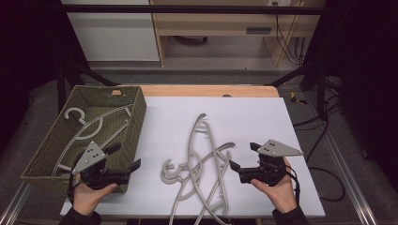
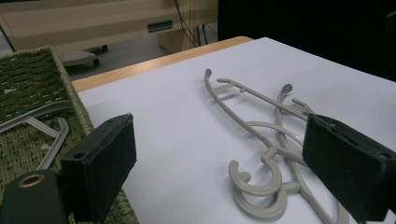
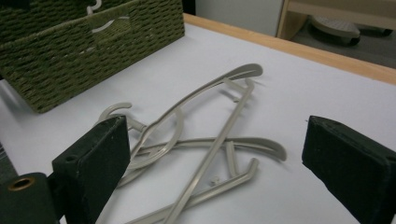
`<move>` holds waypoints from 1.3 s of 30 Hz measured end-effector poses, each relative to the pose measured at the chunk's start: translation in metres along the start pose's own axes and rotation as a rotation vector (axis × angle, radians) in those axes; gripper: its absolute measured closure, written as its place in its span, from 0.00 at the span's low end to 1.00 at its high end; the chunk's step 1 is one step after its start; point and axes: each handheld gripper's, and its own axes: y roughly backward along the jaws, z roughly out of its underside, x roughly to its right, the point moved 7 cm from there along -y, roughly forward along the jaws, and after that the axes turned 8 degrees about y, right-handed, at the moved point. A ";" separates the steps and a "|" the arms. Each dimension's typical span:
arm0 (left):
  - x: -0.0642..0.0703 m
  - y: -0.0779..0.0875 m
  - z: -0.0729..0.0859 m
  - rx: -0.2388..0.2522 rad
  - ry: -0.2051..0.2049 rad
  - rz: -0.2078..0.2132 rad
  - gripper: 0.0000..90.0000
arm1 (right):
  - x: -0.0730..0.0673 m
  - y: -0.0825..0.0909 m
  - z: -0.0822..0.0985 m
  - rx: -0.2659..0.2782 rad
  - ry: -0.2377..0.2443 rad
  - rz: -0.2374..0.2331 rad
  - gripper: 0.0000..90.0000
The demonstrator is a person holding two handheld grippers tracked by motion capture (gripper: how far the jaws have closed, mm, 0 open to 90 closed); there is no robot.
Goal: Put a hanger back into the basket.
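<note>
My left gripper point(image 1: 124, 157) sits at the near right corner of the green woven basket point(image 1: 49, 140), over its rim, jaws spread wide with nothing between them. In the left gripper view both black pads point(image 2: 105, 163) stand well apart, and past them I see the white tabletop point(image 2: 177, 116) with the hanger pile beyond.

One grey hanger in the basket point(image 1: 89, 124) lies flat on the basket floor, hook toward the far left corner. Part of its bar shows in the left gripper view point(image 2: 44, 114) against the weave.

The loose pile of grey hangers point(image 1: 202, 164) lies mid-tabletop, between my two grippers. I can't count them for sure: they cross over each other, hooks curled toward the near left, arms fanning toward the far side and the near edge. The pile is apart from the basket, with bare white sheet between.

My right gripper point(image 1: 244, 157) is just right of the pile, pointing left at it, jaws also spread and holding nothing. Its near jaw tip is close to one hanger arm; I can't tell if it touches. In the right gripper view the pile point(image 3: 205, 140) lies on the sheet ahead of the open jaws, with the basket wall point(image 3: 93, 51) farther off at upper left.

Both hands grip the gripper bodies from below, near the front edge of the tabletop. The grey three-cornered plate point(image 1: 280, 149) on the right gripper faces up.
</note>
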 end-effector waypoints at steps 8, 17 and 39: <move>-0.002 0.002 -0.001 -0.008 -0.005 -0.005 0.09 | -0.032 -0.021 -0.008 -0.091 0.055 -0.033 0.11; -0.003 0.004 -0.001 -0.006 -0.002 -0.009 0.09 | -0.067 -0.055 0.007 -0.231 0.103 -0.087 0.20; -0.001 0.002 0.001 -0.024 -0.011 -0.004 0.09 | -0.108 -0.100 0.069 -0.466 0.047 -0.175 0.53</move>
